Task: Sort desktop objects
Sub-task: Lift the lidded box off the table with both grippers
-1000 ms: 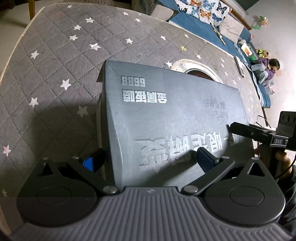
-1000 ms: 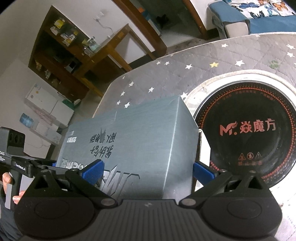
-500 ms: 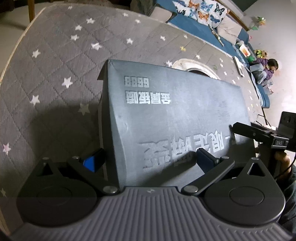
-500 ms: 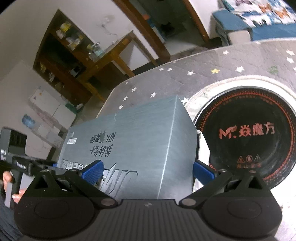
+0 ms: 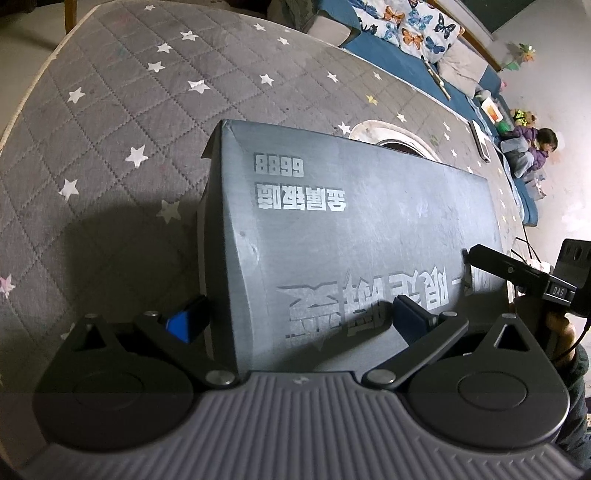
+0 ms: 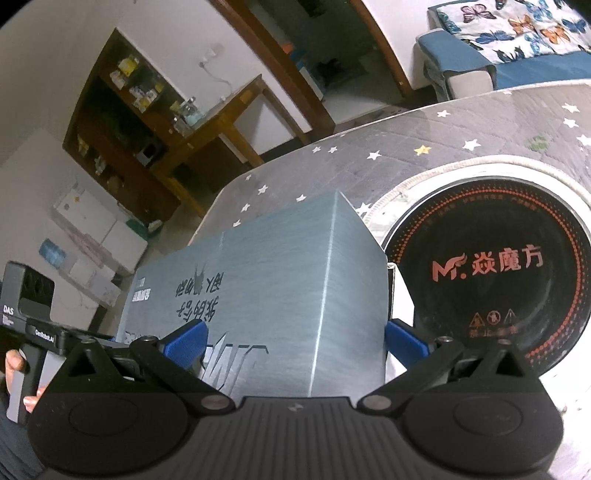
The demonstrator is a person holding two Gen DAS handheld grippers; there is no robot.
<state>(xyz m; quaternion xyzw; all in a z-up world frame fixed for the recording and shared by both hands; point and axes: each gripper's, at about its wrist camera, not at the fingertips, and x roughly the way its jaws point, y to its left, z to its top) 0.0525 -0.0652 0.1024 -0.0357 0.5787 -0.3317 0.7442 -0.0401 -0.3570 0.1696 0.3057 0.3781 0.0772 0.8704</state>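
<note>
A long grey cardboard box with silver printed characters lies on a grey quilted cover with white stars, and both grippers are at it, one at each end. The left wrist view looks down the box's broad top face and shows the print "6688" (upside down from here), the near left edge and the shadowed side below it. The right wrist view shows the other end: a corner edge running up the box, with handwriting-like dark marks on one face.

Only the right view shows the round black induction hob with red lettering, set in a white ring just beside the box's end; from the left it is a sliver peeping over the far edge. Only the left view shows a blue sofa with butterfly cushions beyond the cover.

The left gripper is spread wide, one blue pad low at the box's side, the other over its top face; whether they press cannot be told. The right gripper straddles the box end, blue pads at either face, seemingly clamped. Each view catches the other tool: the right gripper at the left view's right margin, and a hand holding the left gripper's handle.
</note>
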